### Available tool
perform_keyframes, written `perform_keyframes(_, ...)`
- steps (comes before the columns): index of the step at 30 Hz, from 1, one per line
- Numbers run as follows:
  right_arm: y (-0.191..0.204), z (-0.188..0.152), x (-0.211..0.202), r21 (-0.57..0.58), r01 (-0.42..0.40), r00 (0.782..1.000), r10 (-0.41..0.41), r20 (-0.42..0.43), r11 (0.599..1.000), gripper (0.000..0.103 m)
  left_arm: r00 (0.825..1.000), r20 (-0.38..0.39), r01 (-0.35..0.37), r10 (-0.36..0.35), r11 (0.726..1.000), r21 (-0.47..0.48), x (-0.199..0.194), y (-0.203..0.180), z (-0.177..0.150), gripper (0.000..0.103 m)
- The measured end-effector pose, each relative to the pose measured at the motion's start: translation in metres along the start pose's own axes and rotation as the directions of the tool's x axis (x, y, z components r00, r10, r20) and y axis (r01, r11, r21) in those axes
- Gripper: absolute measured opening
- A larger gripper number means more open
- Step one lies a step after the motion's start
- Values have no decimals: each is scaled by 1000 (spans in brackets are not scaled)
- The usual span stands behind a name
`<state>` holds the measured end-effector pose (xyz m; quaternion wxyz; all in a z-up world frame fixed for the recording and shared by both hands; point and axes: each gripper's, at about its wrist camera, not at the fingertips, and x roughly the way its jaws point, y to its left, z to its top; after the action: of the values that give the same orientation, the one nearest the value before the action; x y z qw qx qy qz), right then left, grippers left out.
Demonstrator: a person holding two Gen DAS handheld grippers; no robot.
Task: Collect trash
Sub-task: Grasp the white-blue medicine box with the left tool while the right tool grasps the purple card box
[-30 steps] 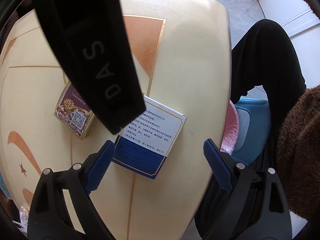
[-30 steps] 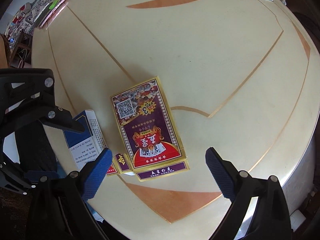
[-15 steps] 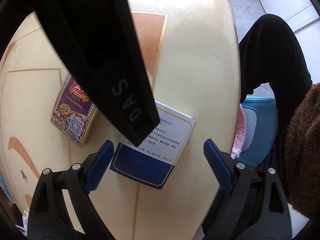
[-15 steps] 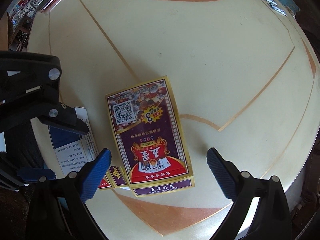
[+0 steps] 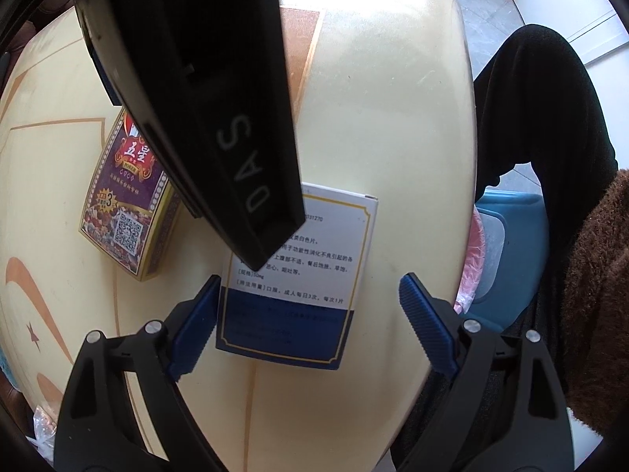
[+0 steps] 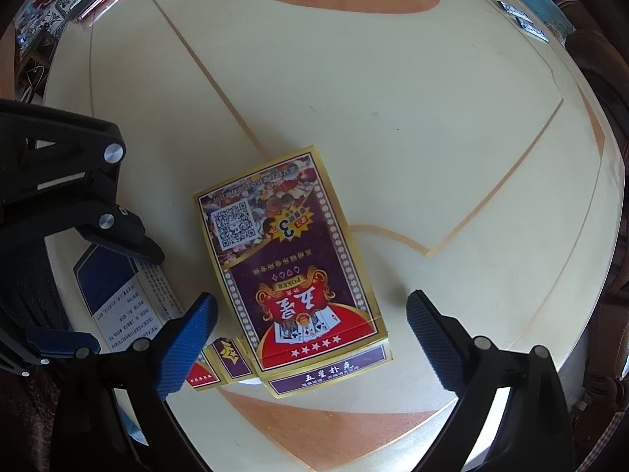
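Observation:
A white and blue medicine box (image 5: 298,291) lies flat on the cream table (image 5: 377,126) near its edge. My left gripper (image 5: 308,306) is open, its jaws either side of the box's near blue end; the left pad (image 5: 196,322) is close to the box edge. A purple and gold poker card box (image 6: 291,271) lies flat, its end flaps open. My right gripper (image 6: 310,338) is open just above it, the box's near end between the jaws. The card box also shows in the left wrist view (image 5: 125,200), and the medicine box in the right wrist view (image 6: 125,299).
The right gripper's black body (image 5: 204,90) crosses the left wrist view above both boxes. A blue bin with a pink liner (image 5: 491,259) stands beside the table edge, by a person's black-clad leg (image 5: 550,126). Small packets (image 6: 523,19) lie at the table's far side.
Both grippers have come lower and closer to their boxes. The medicine box now sits squarely between the left jaws; the card box sits between the right jaws.

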<state>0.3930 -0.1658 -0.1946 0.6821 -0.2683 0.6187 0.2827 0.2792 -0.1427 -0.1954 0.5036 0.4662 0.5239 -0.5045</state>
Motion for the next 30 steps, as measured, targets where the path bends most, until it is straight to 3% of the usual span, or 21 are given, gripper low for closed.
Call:
perform_keyframes(1,-3,0,-2,2,0,1000,0,2,1000,91,1000,1,-4,4,1000,-5,0,0,0,85)
perform_keyframes(5,-19,4,-14,33,-1,1000,0,15,999,69,1000,9,-9,10,999,-43,-3,6,-1,77)
perform_keyframes(9,-20,5,-15,70,9,1000,-9,-3,998,69,1000,20,1,0,998,-66,-5,7,-3,75)
perform_keyframes(14,-21,-2,-19,186,46,999,-49,13,981,68,999,32,1,3,993,-120,-11,19,-7,65)
perform_keyframes(17,-28,-9,-20,333,41,999,-46,7,942,67,999,42,36,-30,987,-156,-15,25,-10,65)
perform_keyframes(21,-26,-12,-23,354,55,998,-63,12,933,67,999,51,3,6,983,-181,-17,27,-11,65)
perform_keyframes(30,-29,-10,-31,404,63,996,-81,26,913,67,997,77,2,18,967,-255,-18,24,-18,65)
